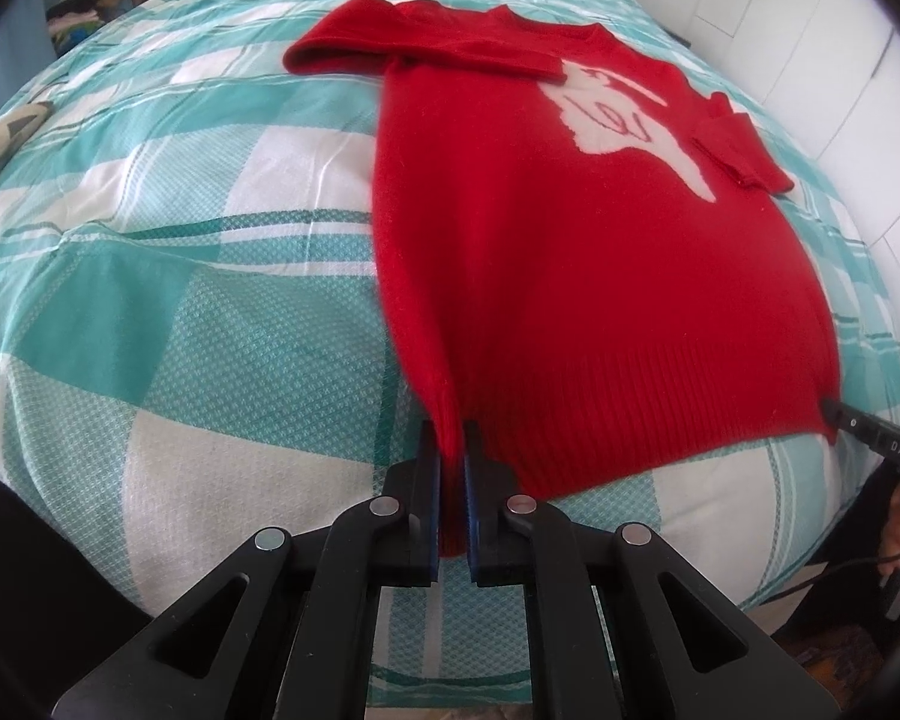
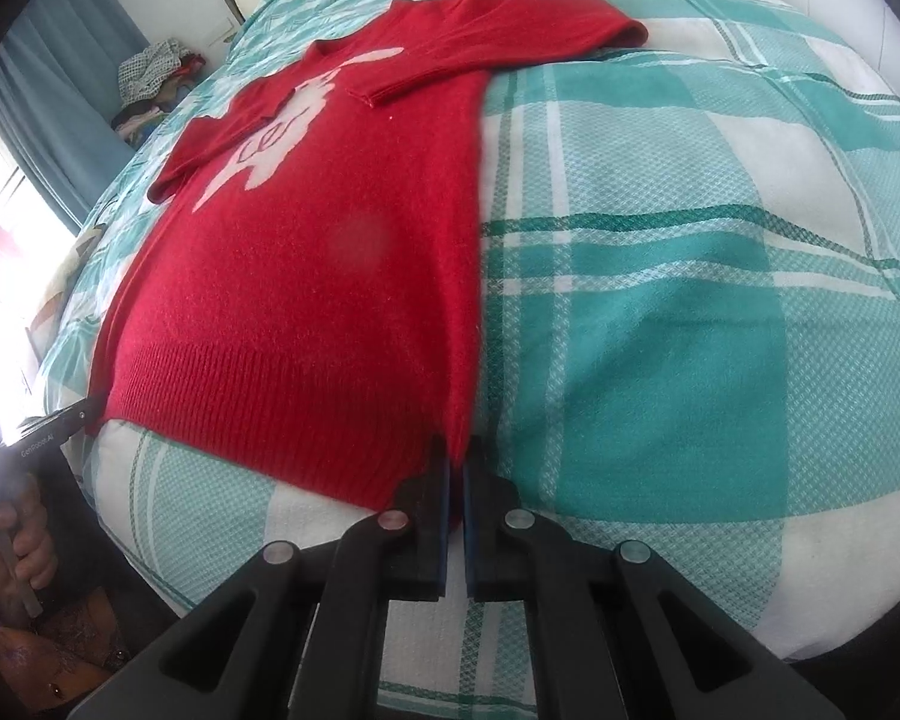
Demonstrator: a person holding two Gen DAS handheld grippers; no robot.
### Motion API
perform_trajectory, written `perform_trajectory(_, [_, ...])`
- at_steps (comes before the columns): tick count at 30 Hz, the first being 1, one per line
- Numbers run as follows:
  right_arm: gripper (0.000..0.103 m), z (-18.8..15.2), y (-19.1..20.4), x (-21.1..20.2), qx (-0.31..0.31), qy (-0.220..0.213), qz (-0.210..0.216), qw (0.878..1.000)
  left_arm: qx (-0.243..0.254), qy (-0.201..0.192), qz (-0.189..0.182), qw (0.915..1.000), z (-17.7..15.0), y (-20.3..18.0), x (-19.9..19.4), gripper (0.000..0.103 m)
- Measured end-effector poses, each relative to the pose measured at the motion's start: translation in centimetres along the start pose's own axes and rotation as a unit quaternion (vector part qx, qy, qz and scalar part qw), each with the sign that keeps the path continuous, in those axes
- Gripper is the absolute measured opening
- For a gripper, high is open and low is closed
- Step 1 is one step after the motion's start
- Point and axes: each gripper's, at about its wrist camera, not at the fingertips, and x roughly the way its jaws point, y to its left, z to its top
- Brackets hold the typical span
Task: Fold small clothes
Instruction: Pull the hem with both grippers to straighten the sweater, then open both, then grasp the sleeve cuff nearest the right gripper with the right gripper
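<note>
Left tool point(image 1: 451, 450) is pinched on the near left hem corner of the red sweater point(image 1: 600, 276); knit shows between the blue pads. Right tool point(image 2: 456, 462) is clamped the same way on the near right hem corner. Each tool also shows at the edge of the other's view, tip at its own corner, so the two grips span the ribbed hem point(image 2: 258, 396) with no visible slack between them. The sweater lies face up on the bed point(image 2: 690, 300), on a teal-and-white check cover, white motif point(image 1: 624, 120) on the chest, neck at the far end. Both sleeves are already folded in across the upper chest, left sleeve point(image 1: 390, 54) over the top and right sleeve point(image 1: 744, 150) tucked at the side. Step in hand looks like the bottom-to-top fold. To do it well: lift both corners together and level, keep the hem taut so the body doesn't sag in the middle, carry it away toward the neckline in one arc, low enough that the sleeves aren't dragged out of place. Land the hem square on the shoulder line, edges aligned with the side seams, then let go both at once. Risks: the knit is stretchy, uneven pull skews the fold; the grip is only on the corner, so a fast lift could slip it; the soft bed may let the lower layer creep along.
</note>
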Motion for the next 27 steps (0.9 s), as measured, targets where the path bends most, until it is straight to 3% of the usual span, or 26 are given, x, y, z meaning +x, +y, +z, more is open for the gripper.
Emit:
perform_trajectory(7, [0.003,-0.5,0.0,-0.5,0.004,-0.017,0.003,1.000,-0.037,-0.003,-0.026,0.9990,0.1,0.8,-0.7,0.012])
perform_trajectory(13, [0.014,-0.9,0.6,-1.1,-0.010,-0.024,0.003,1.000,-0.047,0.004,-0.021,0.9986,-0.3,0.5,-2.0,0.040])
perform_trajectory(15, [0.016,-0.9,1.0,-1.2,-0.016,-0.024,-0.003,1.000,-0.044,0.006,-0.011,0.9990,-0.6,0.3,-2.6,0.053])
perform_trajectory(19, [0.030,-1.2,1.0,-2.1,-0.024,-0.010,-0.009,1.000,-0.044,-0.006,0.009,0.9990,-0.8,0.4,-4.8,0.059])
perform_trajectory(20, [0.037,-1.3,0.8,-2.7,-0.030,-0.004,-0.017,0.999,-0.046,-0.019,0.014,0.9987,-0.6,0.6,-5.8,0.062])
perform_trajectory(23, [0.040,-0.5,-0.1,-5.7,-0.074,-0.025,-0.093,0.993,-0.055,-0.075,0.030,0.9952,0.8,1.4,-8.7,0.076])
perform_trajectory(25, [0.045,1.2,-0.8,-7.9,-0.111,-0.064,-0.162,0.979,-0.065,-0.121,0.041,0.9896,2.5,1.9,-9.9,0.082])
perform_trajectory(27, [0.051,3.7,-1.0,-9.3,-0.143,-0.109,-0.204,0.962,-0.087,-0.162,0.059,0.9811,4.4,2.5,-9.9,0.088])
